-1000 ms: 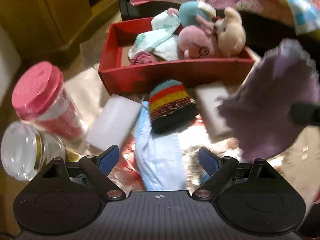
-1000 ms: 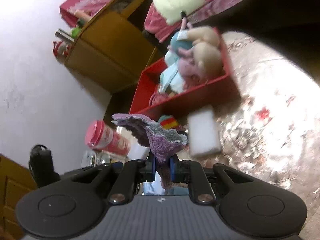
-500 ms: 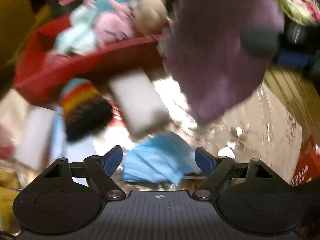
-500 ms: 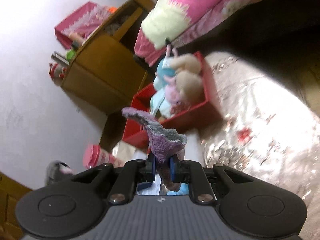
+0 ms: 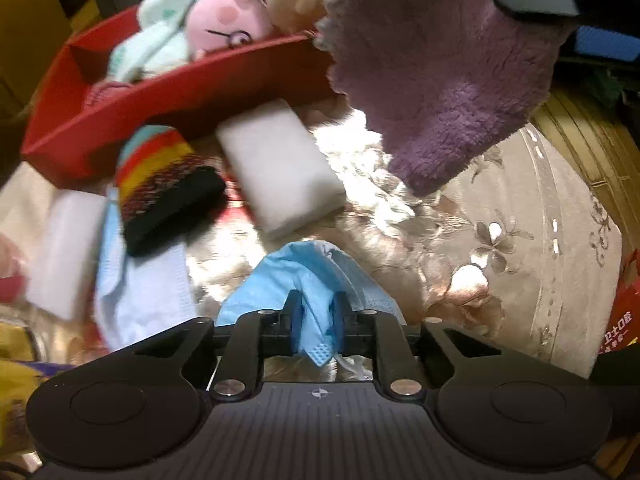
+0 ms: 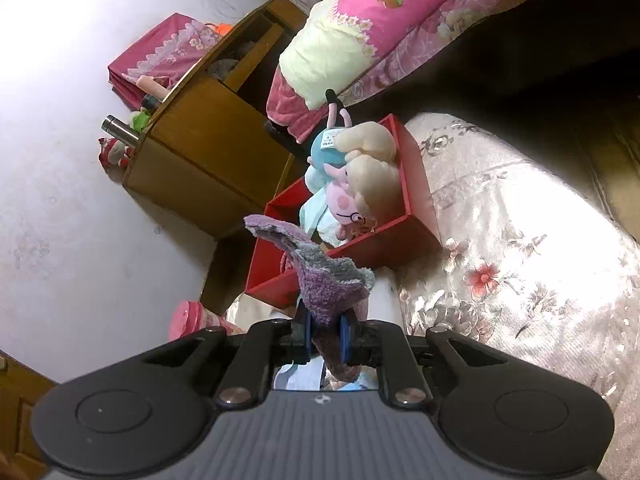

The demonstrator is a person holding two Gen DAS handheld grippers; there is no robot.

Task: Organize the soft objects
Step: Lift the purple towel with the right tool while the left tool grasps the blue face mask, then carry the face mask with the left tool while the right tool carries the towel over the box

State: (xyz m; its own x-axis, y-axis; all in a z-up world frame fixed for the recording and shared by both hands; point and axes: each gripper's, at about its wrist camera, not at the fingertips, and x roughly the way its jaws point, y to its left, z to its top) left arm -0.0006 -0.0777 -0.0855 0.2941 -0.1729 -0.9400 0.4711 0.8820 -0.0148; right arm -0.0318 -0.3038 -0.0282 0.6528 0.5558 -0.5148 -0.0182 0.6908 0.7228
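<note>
My left gripper (image 5: 314, 320) points down at the flowered cloth; its jaws are closing, and the pads pinch a crumpled blue face mask (image 5: 296, 276). My right gripper (image 6: 325, 338) is shut on a fuzzy purple cloth (image 6: 324, 284), which hangs above the cloth-covered surface in front of the red box (image 6: 400, 240). In the left wrist view the same purple cloth (image 5: 440, 80) fills the upper right. The red box (image 5: 180, 96) holds plush toys (image 5: 224, 24). A striped knit hat (image 5: 164, 184), a white sponge (image 5: 280, 168) and a second pale blue mask (image 5: 144, 300) lie in front of it.
Another white block (image 5: 60, 248) lies at the left. A pink-lidded jar (image 6: 192, 320) stands left of the box. A wooden cabinet (image 6: 200, 152) and a bed with a pink quilt (image 6: 380, 20) are behind. A red bag (image 5: 624, 320) sits at the right edge.
My left gripper swung right and down over the crumpled blue mask and its jaws came together on it. My right gripper carried the purple cloth a little nearer the red box.
</note>
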